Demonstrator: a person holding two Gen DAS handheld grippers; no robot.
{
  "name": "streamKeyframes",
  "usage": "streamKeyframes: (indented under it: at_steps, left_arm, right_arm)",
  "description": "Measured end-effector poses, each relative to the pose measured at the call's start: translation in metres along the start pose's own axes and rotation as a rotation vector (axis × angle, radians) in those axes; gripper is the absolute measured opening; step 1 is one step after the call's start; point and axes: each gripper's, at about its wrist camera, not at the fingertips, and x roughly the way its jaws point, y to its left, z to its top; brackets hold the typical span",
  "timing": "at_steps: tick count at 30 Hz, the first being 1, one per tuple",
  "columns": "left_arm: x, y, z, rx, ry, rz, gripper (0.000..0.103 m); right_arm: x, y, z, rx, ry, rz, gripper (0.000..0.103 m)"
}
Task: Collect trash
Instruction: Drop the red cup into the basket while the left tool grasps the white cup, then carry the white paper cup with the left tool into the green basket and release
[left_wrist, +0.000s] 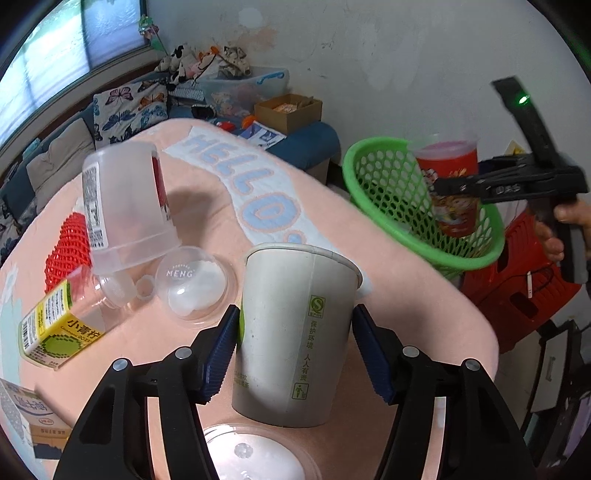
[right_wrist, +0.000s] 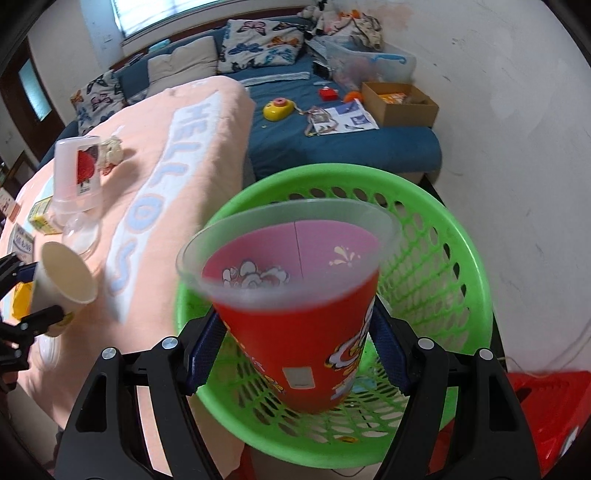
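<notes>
Red printed plastic cup (right_wrist: 306, 325), frosted rim, pink inside: pinched at its lower body between the blue pads of the right gripper (right_wrist: 299, 354), held inside the mouth of the green mesh basket (right_wrist: 458, 266), which sits at the right edge of the table on a red plastic stool (right_wrist: 546, 410). White paper cup (left_wrist: 295, 332) with green print: pinched at mid-body by the left gripper (left_wrist: 295, 350), above the pink "HELLO" cloth (left_wrist: 177, 206) covering the table. Left of it on the cloth: clear dome lid (left_wrist: 195, 284) marked MENG; upturned clear plastic cup (left_wrist: 125, 206) with barcode label; red foam net (left_wrist: 70, 247); yellow-green drink carton (left_wrist: 55, 332). Near edge: a second clear lid (left_wrist: 255, 454). Far: blue sofa (right_wrist: 347, 144) with butterfly cushions (right_wrist: 266, 44) and cardboard box (right_wrist: 399, 103).
</notes>
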Motion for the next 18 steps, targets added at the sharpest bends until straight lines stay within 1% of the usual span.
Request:
streamKeyframes:
  at_steps: [4, 8, 14, 18]
  left_arm:
    - [-0.009, -0.006, 0.009, -0.001, -0.028, -0.016, 0.06]
    - [-0.016, -0.014, 0.021, 0.0, -0.055, -0.04, 0.06]
    - [-0.017, -0.033, 0.045, 0.006, -0.085, -0.09, 0.06]
    - [-0.009, -0.053, 0.062, 0.025, -0.093, -0.115, 0.061]
  right_arm:
    - [0.003, -0.009, -0.002, 0.026, 0.003, -0.005, 0.078]
    - [-0.002, -0.016, -0.004, 0.044, -0.015, -0.011, 0.08]
    - [-0.017, -0.022, -0.008, 0.05, -0.048, -0.021, 0.08]
    - [-0.027, -0.029, -0.013, 0.057, -0.065, -0.024, 0.08]
